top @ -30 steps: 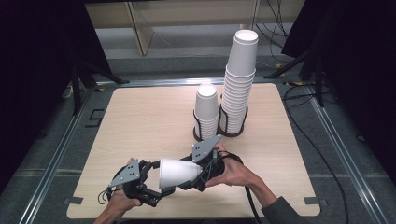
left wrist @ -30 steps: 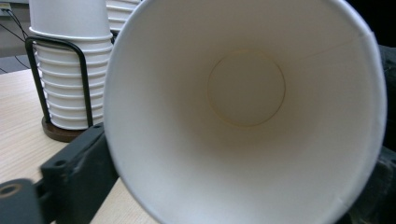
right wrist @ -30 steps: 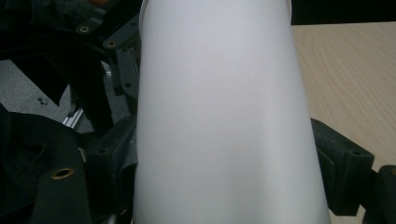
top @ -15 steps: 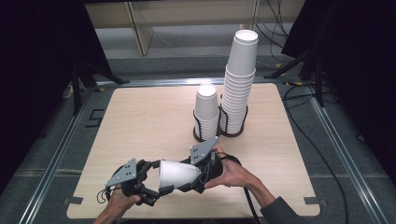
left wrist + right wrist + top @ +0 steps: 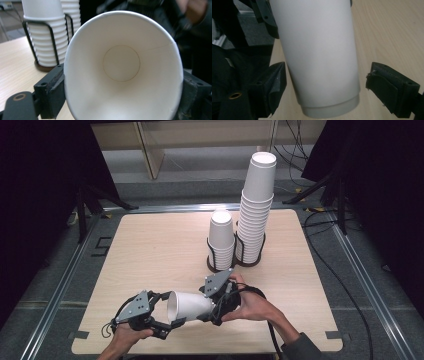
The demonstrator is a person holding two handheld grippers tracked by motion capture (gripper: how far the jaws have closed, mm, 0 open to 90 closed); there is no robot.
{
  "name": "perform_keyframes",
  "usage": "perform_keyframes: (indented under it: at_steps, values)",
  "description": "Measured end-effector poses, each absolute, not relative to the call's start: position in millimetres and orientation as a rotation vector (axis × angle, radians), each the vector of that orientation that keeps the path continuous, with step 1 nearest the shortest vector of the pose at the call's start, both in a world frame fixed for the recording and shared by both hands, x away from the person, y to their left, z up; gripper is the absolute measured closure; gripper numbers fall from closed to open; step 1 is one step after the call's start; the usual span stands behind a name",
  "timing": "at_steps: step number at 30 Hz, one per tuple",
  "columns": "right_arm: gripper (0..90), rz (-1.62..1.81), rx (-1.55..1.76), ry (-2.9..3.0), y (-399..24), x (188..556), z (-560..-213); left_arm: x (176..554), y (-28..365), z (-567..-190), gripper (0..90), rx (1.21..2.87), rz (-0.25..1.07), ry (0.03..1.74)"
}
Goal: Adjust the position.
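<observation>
A white paper cup [image 5: 187, 306] lies on its side in the air low over the table's front edge, with its mouth toward my left gripper [image 5: 167, 314] and its base toward my right gripper [image 5: 207, 307]. The left gripper's jaws have just been closing, and both pads now press on the cup's rim [image 5: 122, 65], one on each side. In the right gripper view the cup's base [image 5: 319, 55] sits between the jaws of the right gripper [image 5: 325, 85], which stand apart, with a gap showing at the right pad [image 5: 387, 87].
On the wooden table [image 5: 155, 250], two black wire holders stand at the back right. One holds a short stack of cups [image 5: 221, 240], the other a tall stack [image 5: 257, 205]. Cables trail off the right edge. The short stack [image 5: 45, 37] rises close behind the left gripper.
The left gripper's jaws have drawn in onto the cup's rim. Both hands and the cup stay where they were.
</observation>
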State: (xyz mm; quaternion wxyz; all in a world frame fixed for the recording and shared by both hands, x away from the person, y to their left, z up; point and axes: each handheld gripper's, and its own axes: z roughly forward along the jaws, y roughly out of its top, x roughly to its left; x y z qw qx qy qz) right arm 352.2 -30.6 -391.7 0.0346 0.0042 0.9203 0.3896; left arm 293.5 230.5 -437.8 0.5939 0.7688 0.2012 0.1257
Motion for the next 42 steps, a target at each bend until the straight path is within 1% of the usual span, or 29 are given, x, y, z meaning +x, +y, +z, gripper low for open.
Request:
perform_keyframes:
  at_steps: [4,9,16,22,23,27,31,35,42]
  values:
    - [16.0,1.115,-0.012,2.810,-26,345,-387,292,226,-437,12.3,1.862,0.315,0.493]
    - [15.9,0.995,-0.066,2.827,-16,338,-393,288,220,-434,12.3,1.940,0.348,0.477]
    - [17.0,0.932,-0.113,2.857,-6,333,-405,284,215,-430,12.3,1.982,0.368,0.454]
    - [20.3,0.944,-0.164,2.844,-1,333,-409,282,213,-430,11.7,1.969,0.353,0.449]
    - [20.6,0.944,-0.125,2.860,-1,332,-410,283,213,-431,11.4,1.967,0.353,0.446]
    - [21.8,0.989,-0.181,2.848,-3,336,-410,285,217,-433,8.2,1.884,0.336,0.458]
    - [22.3,1.178,-0.106,2.855,-12,346,-407,289,224,-432,6.8,1.754,0.325,0.504]
    - [22.4,1.337,-0.039,2.832,-21,354,-405,291,229,-436,6.7,1.650,0.265,0.585]
    - [22.4,1.433,-0.002,2.802,-21,356,-406,291,228,-438,6.4,1.548,0.219,0.618]
